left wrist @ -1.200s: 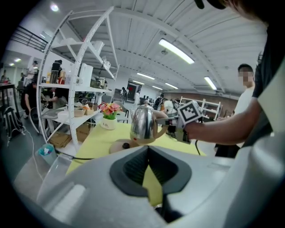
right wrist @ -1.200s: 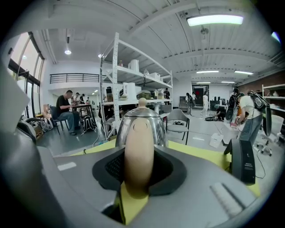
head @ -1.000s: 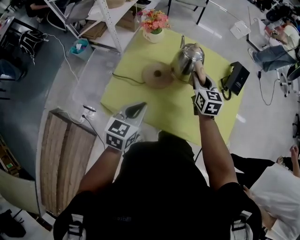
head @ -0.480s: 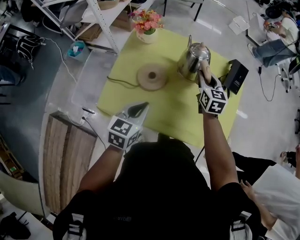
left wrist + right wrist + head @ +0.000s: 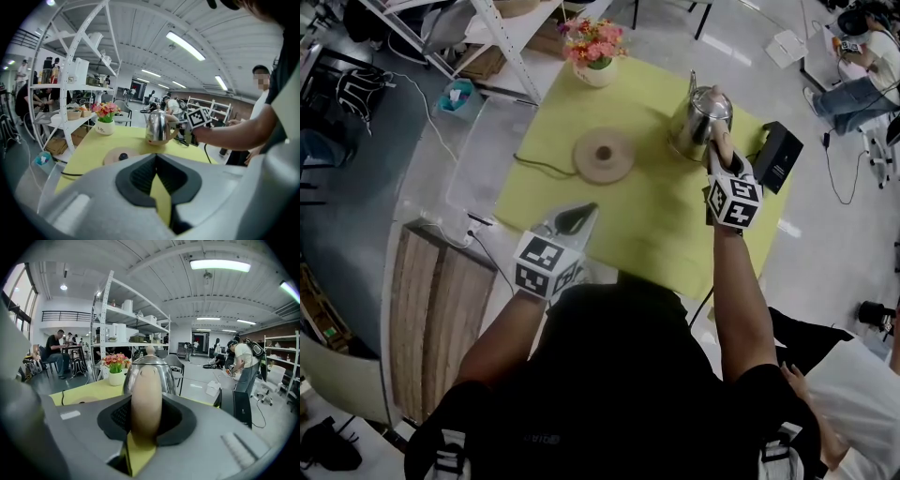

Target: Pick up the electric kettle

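Note:
The steel electric kettle [image 5: 701, 114] is upright over the yellow table's right part, well right of its round tan base [image 5: 604, 155]. My right gripper [image 5: 719, 155] is shut on the kettle's tan handle [image 5: 146, 399], which fills the space between its jaws. Whether the kettle [image 5: 157, 127] touches the cloth I cannot tell. My left gripper [image 5: 569, 220] hovers at the table's near edge, its tips together and holding nothing. In the left gripper view only yellow cloth shows behind the left gripper [image 5: 157, 161].
A white pot of flowers [image 5: 594, 52] stands at the table's far edge. A black box [image 5: 778, 157] sits at the right edge beside the kettle. A black cord [image 5: 539, 167] runs left from the base. A white shelf rack [image 5: 502, 42] and a wooden bench [image 5: 431, 319] stand left.
My right gripper has carried the kettle rightward, away from the round base and toward the black box. The left gripper has barely shifted.

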### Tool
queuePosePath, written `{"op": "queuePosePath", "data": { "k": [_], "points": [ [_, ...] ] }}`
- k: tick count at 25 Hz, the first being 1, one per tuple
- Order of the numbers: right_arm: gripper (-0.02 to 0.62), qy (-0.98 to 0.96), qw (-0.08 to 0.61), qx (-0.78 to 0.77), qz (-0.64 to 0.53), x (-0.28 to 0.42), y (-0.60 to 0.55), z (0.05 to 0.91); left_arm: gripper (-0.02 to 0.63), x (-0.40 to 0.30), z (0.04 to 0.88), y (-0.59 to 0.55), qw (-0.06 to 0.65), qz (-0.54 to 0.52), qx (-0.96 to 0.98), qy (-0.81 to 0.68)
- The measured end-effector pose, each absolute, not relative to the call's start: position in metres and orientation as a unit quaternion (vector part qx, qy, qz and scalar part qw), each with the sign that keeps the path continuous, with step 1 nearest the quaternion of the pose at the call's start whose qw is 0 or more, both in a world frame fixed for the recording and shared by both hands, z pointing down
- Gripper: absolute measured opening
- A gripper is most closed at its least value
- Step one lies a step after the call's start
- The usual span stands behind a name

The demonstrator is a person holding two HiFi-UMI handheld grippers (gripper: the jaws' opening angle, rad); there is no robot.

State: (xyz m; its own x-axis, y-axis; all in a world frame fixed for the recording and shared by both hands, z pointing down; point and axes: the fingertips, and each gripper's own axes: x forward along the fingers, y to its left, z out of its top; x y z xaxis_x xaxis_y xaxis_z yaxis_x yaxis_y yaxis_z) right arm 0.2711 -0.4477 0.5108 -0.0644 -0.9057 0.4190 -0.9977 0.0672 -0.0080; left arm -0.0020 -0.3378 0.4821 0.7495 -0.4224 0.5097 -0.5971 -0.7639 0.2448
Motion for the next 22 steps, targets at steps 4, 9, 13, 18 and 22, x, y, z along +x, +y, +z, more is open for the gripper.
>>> {"op": "queuePosePath", "data": {
  "k": [4, 9, 13, 18, 22],
  "points": [
    [0.097, -0.712, 0.151, 0.669, 0.151, 0.276, -0.449, 0.513, 0.002, -0.001, 0.483, -0.339, 0.202, 0.220, 0.913, -0.277],
    [0.100, -0.719, 0.161, 0.660, 0.143, 0.278, -0.446, 0.516, 0.002, 0.003, 0.485, -0.338, 0.206, 0.221, 0.913, -0.274],
    [0.100, -0.720, 0.164, 0.657, 0.152, 0.280, -0.438, 0.524, 0.002, 0.007, 0.485, -0.336, 0.206, 0.219, 0.915, -0.269],
    [0.097, -0.714, 0.171, 0.660, 0.160, 0.283, -0.431, 0.533, 0.002, 0.008, 0.484, -0.336, 0.205, 0.219, 0.917, -0.264],
    [0.095, -0.709, 0.179, 0.662, 0.165, 0.284, -0.424, 0.540, 0.002, 0.004, 0.485, -0.334, 0.205, 0.218, 0.917, -0.263]
  ]
}}
